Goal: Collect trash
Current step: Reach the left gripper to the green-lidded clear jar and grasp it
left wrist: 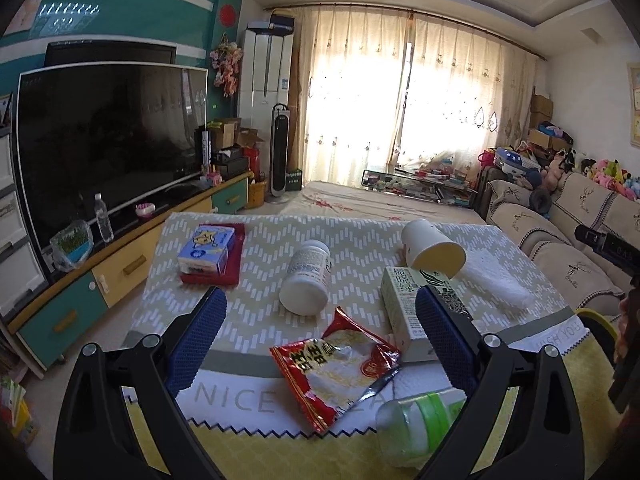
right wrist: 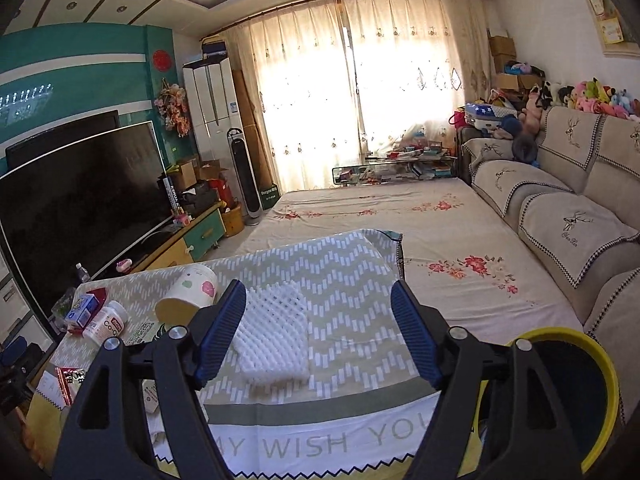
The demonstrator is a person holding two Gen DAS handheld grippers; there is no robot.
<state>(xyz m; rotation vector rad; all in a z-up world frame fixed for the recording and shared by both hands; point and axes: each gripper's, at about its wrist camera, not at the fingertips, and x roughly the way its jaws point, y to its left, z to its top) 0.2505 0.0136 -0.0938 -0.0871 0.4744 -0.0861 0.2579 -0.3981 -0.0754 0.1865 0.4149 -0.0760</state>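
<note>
Low in the frame, the left gripper [left wrist: 316,336] spreads ribbed blue pads wide, empty, over a crinkly red foil wrapper [left wrist: 336,364]. Beyond lie a smooth white bottle [left wrist: 306,278] and a tipped paper cup [left wrist: 432,250]. The right gripper [right wrist: 318,330], also wide and empty, frames dimpled white foam [right wrist: 272,336]; a yellow-rimmed bin [right wrist: 600,392] sits lower right.

R gripper [right wrist: 318,330] jaws wide, empty, over foam sheet [right wrist: 272,336].
</note>
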